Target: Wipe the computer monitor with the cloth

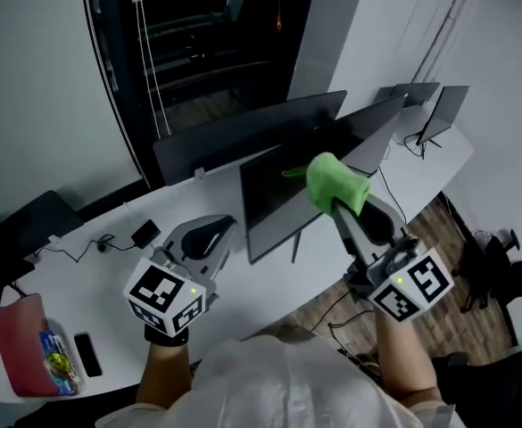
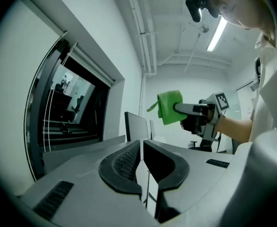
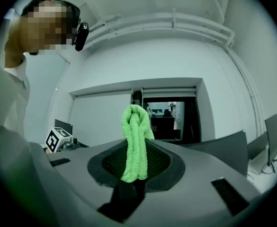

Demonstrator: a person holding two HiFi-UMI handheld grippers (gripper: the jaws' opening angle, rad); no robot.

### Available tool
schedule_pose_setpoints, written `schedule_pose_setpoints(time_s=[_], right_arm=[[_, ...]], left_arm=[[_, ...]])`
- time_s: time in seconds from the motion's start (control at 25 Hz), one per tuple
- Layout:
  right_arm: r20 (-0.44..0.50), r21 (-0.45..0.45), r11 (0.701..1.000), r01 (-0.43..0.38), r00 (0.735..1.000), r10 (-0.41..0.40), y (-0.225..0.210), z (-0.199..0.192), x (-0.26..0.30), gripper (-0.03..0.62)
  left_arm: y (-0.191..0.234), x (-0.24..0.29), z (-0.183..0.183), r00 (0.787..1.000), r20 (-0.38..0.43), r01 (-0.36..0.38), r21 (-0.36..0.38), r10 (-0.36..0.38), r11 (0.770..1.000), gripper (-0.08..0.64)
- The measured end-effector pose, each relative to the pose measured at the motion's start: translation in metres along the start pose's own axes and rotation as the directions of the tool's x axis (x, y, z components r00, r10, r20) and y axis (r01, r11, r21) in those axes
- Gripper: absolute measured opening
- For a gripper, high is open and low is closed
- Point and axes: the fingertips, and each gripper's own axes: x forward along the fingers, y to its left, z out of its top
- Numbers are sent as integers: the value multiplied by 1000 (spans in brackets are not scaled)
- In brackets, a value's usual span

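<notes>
The dark computer monitor (image 1: pixel 277 201) stands on the white desk (image 1: pixel 109 275), seen edge-on in the left gripper view as the monitor (image 2: pixel 137 126). My right gripper (image 1: pixel 339 205) is shut on a bunched green cloth (image 1: pixel 335 184), held up by the monitor's upper right corner; I cannot tell whether it touches. In the right gripper view the cloth (image 3: pixel 137 141) sticks up from between the jaws. My left gripper (image 1: pixel 209 239) is shut with nothing in it, low over the desk left of the monitor. Its closed jaws point toward the cloth (image 2: pixel 169 107).
More dark monitors (image 1: pixel 243 132) stand behind, and others (image 1: pixel 443 105) at the far right of the desk. A black adapter with cable (image 1: pixel 145 234), a phone (image 1: pixel 87 353) and a red pouch (image 1: pixel 20 344) lie on the desk's left. An office chair (image 1: pixel 501 266) stands on the floor at right.
</notes>
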Motion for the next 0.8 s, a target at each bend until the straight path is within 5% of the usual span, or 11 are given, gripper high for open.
schedule_pose_setpoints(time_s=[0.24, 0.36, 0.8], right_arm=[[19, -115, 970, -214, 976, 218, 30, 47, 72, 72], [8, -144, 948, -284, 957, 289, 40, 49, 102, 72], [-67, -29, 913, -406, 912, 404, 46, 8, 138, 72]], left_arm=[[10, 4, 16, 998, 9, -58, 35, 58, 998, 31], [16, 11, 20, 994, -7, -105, 44, 105, 994, 103], [32, 37, 28, 978, 23, -206, 11, 206, 978, 115]])
